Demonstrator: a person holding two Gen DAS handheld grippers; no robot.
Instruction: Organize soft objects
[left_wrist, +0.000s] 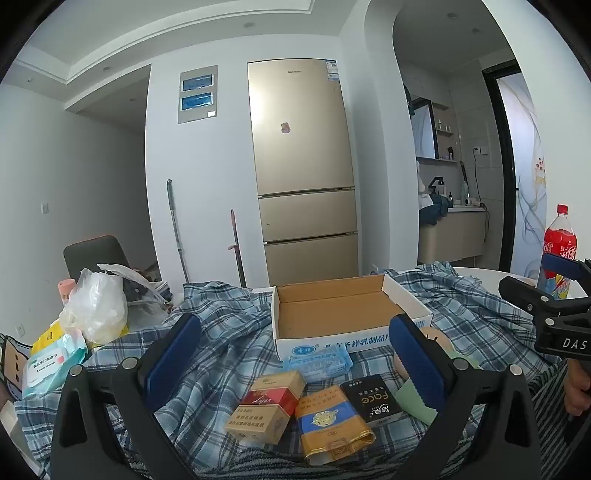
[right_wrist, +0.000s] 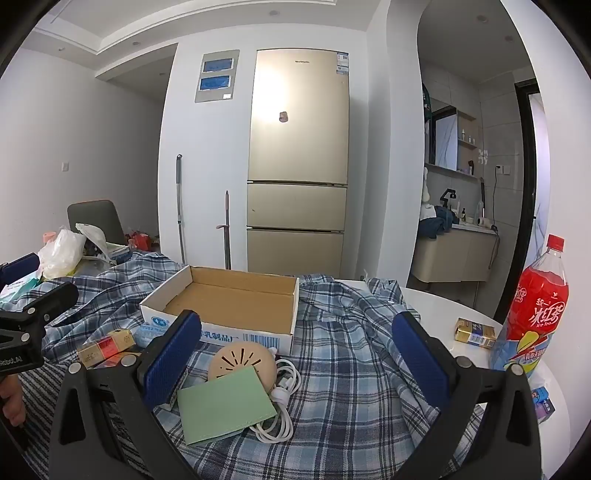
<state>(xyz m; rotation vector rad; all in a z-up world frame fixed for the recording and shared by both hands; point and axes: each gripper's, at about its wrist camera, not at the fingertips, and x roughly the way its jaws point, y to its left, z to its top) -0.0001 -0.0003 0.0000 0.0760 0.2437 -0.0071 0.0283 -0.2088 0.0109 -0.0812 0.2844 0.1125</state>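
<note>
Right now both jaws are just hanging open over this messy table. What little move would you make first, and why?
Probably ease the left gripper down toward the blue tissue pack. It is soft, lies right before the empty cardboard box, and sits between the open jaws. Nothing is held yet.

Your left-wrist camera sits low over the plaid-covered table (left_wrist: 229, 332), looking slightly downward past its own blue-padded fingers (left_wrist: 173, 354) toward the open cardboard box (left_wrist: 332, 306) and the gold refrigerator (left_wrist: 303, 162) beyond. Your right-wrist camera rides beside it, further right, facing the same way, close above the cloth. Both views share the box (right_wrist: 229, 299), the refrigerator (right_wrist: 299, 147), the red drink bottle (right_wrist: 535, 306) and the green card (right_wrist: 225, 406). Each lens catches the other gripper at its frame edge.
</note>
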